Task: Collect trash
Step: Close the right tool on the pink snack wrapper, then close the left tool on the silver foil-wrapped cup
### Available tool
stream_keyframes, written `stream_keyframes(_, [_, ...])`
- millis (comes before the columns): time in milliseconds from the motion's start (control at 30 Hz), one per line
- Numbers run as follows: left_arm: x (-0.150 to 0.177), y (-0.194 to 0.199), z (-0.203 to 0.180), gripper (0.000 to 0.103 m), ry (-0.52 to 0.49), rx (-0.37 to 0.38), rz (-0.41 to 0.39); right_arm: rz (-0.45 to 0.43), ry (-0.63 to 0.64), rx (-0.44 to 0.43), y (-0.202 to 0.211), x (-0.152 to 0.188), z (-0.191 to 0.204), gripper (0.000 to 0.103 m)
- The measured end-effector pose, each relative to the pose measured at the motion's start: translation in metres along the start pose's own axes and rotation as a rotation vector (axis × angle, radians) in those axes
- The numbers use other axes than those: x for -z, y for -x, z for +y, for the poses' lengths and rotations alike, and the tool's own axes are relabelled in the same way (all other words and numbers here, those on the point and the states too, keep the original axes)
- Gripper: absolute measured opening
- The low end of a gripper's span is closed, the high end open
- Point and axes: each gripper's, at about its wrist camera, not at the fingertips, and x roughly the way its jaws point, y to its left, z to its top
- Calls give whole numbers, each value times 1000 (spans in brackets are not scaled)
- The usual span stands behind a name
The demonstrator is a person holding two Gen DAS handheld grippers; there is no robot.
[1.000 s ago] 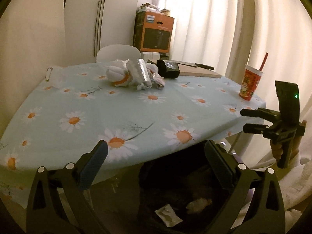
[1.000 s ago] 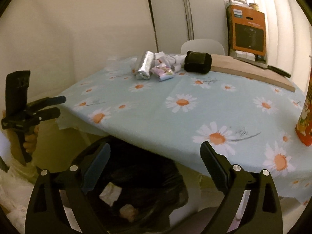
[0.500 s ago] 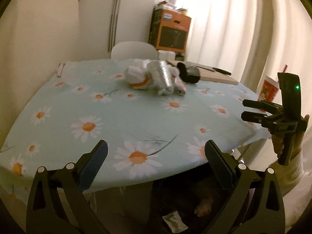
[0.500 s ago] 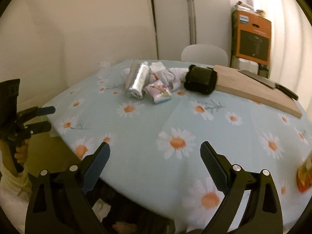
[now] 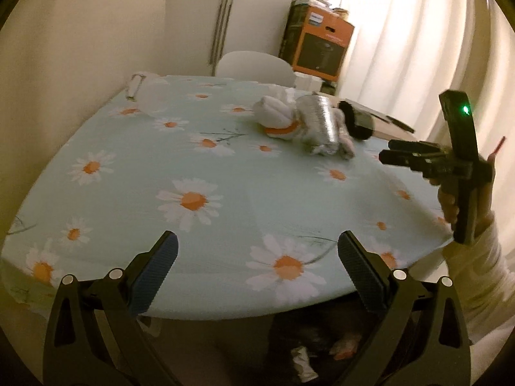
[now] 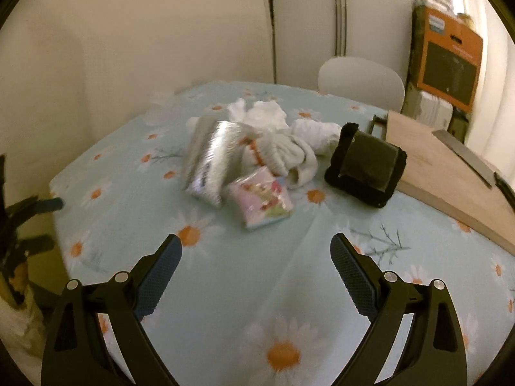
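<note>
A pile of trash lies on the daisy tablecloth: a silver foil roll, white crumpled tissues and a sock-like cloth, and a small pink printed packet. The pile also shows in the left wrist view. My right gripper is open and empty, over the table just short of the packet. My left gripper is open and empty above the table's near edge. A black trash bag with scraps sits below that edge.
A black pouch lies right of the pile. A wooden board with a knife lies at the right. A white chair and an orange box stand behind the table.
Both grippers have risen from over the trash bag and moved forward over the table. The right gripper has come much closer to the pile.
</note>
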Motion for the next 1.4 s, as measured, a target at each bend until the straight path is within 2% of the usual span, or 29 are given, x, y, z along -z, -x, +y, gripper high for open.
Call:
stream_keyframes(333, [-14, -15, -1, 97, -17, -27, 20, 56, -56, -21, -52, -25, -24, 76])
stream_keyframes(433, [-20, -19, -7, 97, -33, -25, 22, 72, -60, -68, -58, -26, -25, 61])
stream_keyframes(467, [-23, -21, -10, 97, -40, -24, 21, 75, -55, -71, -59, -26, -24, 52])
stream_keyframes(533, [-28, -24, -16, 97, -55, -29, 21, 71, -41, -79, -59, -27, -21, 52])
stream_keyframes(667, [-38, -34, -27, 97, -79, -44, 23, -18, -12, -57, -40, -25, -14, 51])
stream_keyframes(833, [-51, -47, -41, 97, -109, -33, 27, -191, -9, -15, -4, -17, -12, 52])
stream_keyframes(1000, [-65, -63, -56, 97, -126, 7, 32, -361, 0, 55, 27, -7, -8, 52])
stream_keyframes(1200, [-81, -82, -74, 97, -172, 0, 40, -427, 47, 81, 42, -3, 0, 52])
stream_keyframes(1400, [-94, -105, -87, 97, -201, -16, 65, -434, 41, 43, 45, -1, -1, 52])
